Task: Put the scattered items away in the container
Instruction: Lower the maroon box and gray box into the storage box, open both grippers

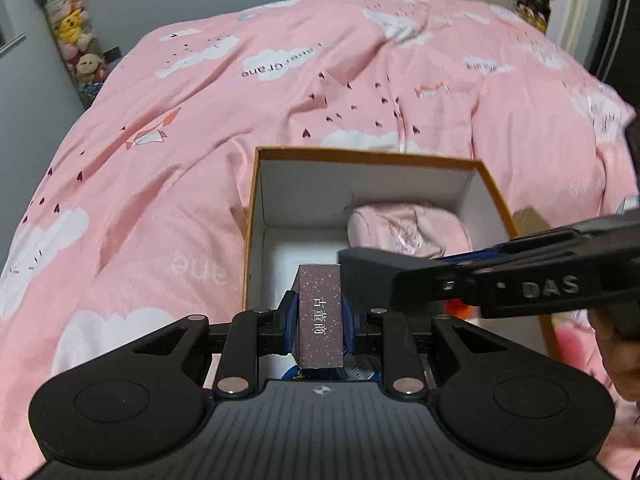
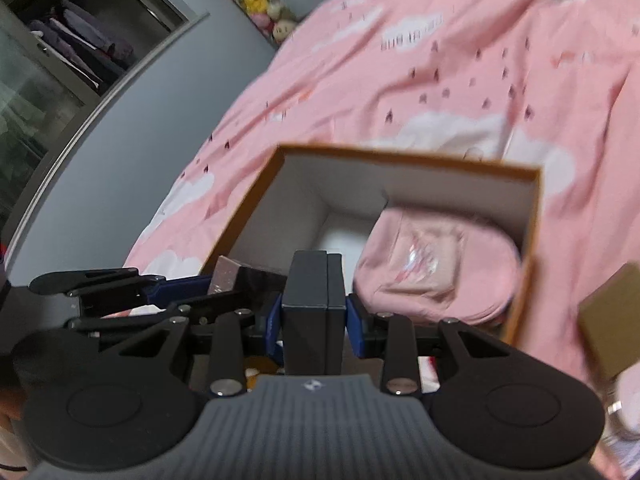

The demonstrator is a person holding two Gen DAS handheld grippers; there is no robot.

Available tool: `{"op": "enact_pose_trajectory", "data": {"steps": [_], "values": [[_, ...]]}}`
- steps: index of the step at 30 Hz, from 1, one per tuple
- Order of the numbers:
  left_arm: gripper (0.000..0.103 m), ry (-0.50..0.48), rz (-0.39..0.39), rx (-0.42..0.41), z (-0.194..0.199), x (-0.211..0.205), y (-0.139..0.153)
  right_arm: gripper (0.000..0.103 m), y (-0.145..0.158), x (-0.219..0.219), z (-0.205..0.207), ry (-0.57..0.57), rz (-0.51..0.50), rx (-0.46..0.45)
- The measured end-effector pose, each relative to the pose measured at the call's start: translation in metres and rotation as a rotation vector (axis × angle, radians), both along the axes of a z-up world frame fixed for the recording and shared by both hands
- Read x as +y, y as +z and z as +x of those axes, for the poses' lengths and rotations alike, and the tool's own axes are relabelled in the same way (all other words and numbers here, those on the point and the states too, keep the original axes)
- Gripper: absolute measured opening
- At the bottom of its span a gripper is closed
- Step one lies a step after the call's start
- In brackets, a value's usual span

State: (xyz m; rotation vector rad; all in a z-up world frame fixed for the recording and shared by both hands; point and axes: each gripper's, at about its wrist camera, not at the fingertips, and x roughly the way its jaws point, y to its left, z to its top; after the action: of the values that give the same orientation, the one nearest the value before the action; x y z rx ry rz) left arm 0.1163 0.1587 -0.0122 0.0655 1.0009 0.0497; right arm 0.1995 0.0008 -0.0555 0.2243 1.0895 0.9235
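Gripping a slim mauve box (image 1: pixel 322 314) between its pads, the left gripper (image 1: pixel 320 320) hangs over the near left corner of the open cardboard container (image 1: pixel 368 158) on the pink bed (image 1: pixel 160 140). Just to its right, the right gripper (image 2: pixel 314 316) is clamped on a dark box (image 2: pixel 314 312), also above the near rim. Further right, a pink pouch (image 2: pixel 432 264) already lies inside. Two drops left, I'd say, and a tan item (image 2: pixel 612 316) waits outside, far right.
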Motion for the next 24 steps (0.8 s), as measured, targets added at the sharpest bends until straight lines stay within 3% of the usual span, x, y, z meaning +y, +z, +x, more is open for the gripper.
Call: {"op": "enact_pose_trajectory", "data": {"steps": [7,14,24], "values": [[0.026,0.002,0.030,0.057,0.008,0.006,-0.011,0.037,-0.020,0.020,0.013,-0.005,-0.004,0.107],[0.027,0.001,0.005,0.082,0.017,0.012,-0.016,0.045,-0.033,0.033,0.021,-0.002,-0.006,0.184],[0.027,-0.019,-0.013,0.023,0.008,0.017,0.000,0.048,-0.043,0.032,0.027,-0.027,0.036,0.252]]}}
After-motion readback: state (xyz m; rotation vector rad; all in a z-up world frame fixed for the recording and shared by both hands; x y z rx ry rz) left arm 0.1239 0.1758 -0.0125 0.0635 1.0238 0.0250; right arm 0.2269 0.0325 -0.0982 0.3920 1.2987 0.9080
